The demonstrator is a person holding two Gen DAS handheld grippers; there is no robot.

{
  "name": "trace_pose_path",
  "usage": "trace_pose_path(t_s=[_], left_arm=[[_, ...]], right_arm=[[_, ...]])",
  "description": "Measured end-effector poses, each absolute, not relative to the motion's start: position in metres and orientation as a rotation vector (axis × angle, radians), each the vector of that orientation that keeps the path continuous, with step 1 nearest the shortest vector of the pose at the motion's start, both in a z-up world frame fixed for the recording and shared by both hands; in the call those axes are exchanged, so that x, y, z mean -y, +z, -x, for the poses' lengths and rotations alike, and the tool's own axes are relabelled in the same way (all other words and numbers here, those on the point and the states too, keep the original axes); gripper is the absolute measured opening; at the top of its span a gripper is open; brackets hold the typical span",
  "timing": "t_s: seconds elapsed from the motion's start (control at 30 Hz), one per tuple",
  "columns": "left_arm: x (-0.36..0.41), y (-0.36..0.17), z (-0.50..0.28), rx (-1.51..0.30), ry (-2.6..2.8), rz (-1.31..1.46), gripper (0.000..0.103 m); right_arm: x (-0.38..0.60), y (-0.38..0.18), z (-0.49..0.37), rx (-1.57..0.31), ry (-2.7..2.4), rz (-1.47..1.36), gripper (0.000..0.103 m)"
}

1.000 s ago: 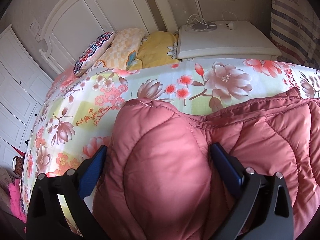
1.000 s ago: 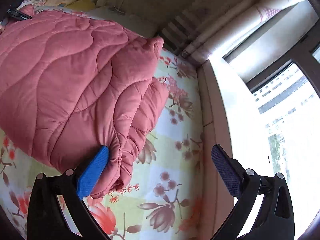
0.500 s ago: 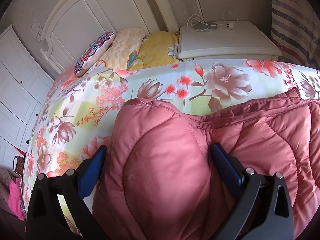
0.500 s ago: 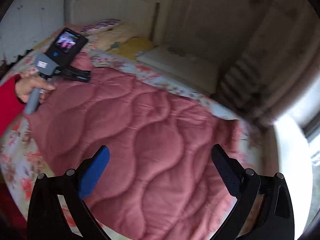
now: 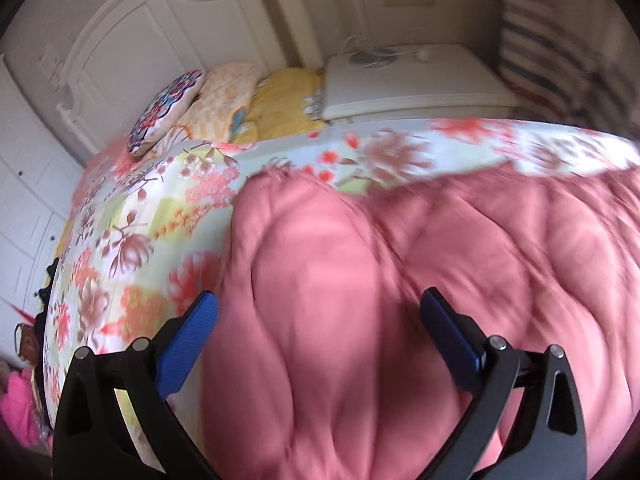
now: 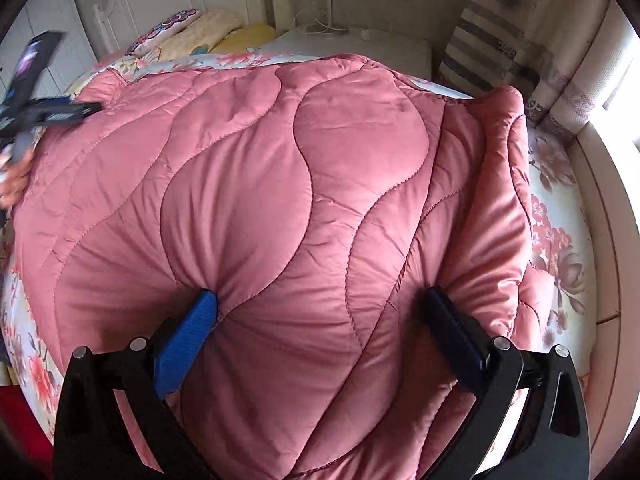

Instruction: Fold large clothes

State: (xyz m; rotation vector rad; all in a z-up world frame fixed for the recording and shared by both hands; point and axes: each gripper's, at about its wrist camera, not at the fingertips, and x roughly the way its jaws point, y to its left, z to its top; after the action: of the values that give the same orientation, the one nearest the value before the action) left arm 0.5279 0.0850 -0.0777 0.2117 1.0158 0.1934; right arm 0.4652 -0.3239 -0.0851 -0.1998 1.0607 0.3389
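Observation:
A large pink quilted padded coat (image 6: pixel 280 168) lies spread over the floral bed sheet (image 6: pixel 560 240), with one edge doubled over at the right (image 6: pixel 504 168). My right gripper (image 6: pixel 320 296) is open at full width, its blue pads (image 6: pixel 188 340) pushed into the coat's near edge so a thick bulge of fabric sits between them. My left gripper (image 5: pixel 319 298) is open too, over the coat's (image 5: pixel 400 300) left end, fabric swelling between its fingers; that view is blurred. The left gripper (image 6: pixel 86 109) and a hand show at the far left of the right wrist view.
Pillows (image 5: pixel 224 96) and a white headboard (image 5: pixel 168 24) lie beyond the floral sheet (image 5: pixel 132 240). A white bedside table (image 5: pixel 408 80) with a cable stands at the bed's far side. Striped curtains (image 6: pixel 500 40) and a window ledge (image 6: pixel 608 220) lie right. Wardrobe doors (image 5: pixel 24 184) stand left.
My right gripper swung from the bed edge by the window to over the coat, then down into its near edge. The left gripper shifted slightly; its view is now blurred.

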Motion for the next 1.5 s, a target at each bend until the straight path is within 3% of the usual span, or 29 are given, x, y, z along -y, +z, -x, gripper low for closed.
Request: trace_pose_path(t_s=[0.17, 0.37, 0.63, 0.87, 1.0, 1.13, 1.3, 1.5], left_arm=[[-0.067, -0.083, -0.473, -1.021, 0.129, -0.175, 0.100], [-0.060, -0.119, -0.474, -1.020, 0.192, -0.170, 0.101], [-0.061, -0.120, -0.474, -1.023, 0.216, -0.154, 0.101], [-0.066, -0.118, -0.471, -1.013, 0.208, -0.123, 0.101], [-0.065, -0.094, -0.460, -1.006, 0.173, -0.087, 0.096], [-0.047, -0.069, -0.454, -0.946, 0.133, -0.106, 0.097], [-0.039, -0.106, -0.476, -1.026, 0.155, -0.136, 0.101], [-0.029, -0.088, -0.469, -0.988, 0.158, -0.129, 0.097]], right_arm=[[0.332, -0.089, -0.460, -1.046, 0.325, 0.193, 0.098], [0.331, -0.086, -0.457, -1.047, 0.281, 0.190, 0.098], [0.248, -0.033, -0.403, -0.914, 0.355, 0.255, 0.098], [0.205, -0.086, -0.433, -0.997, 0.392, 0.279, 0.099], [0.210, -0.083, -0.432, -1.014, 0.401, 0.264, 0.099], [0.210, -0.079, -0.434, -1.031, 0.405, 0.257, 0.099], [0.228, -0.047, -0.425, -0.932, 0.299, 0.271, 0.098], [0.248, -0.086, -0.441, -0.996, 0.236, 0.268, 0.099]])
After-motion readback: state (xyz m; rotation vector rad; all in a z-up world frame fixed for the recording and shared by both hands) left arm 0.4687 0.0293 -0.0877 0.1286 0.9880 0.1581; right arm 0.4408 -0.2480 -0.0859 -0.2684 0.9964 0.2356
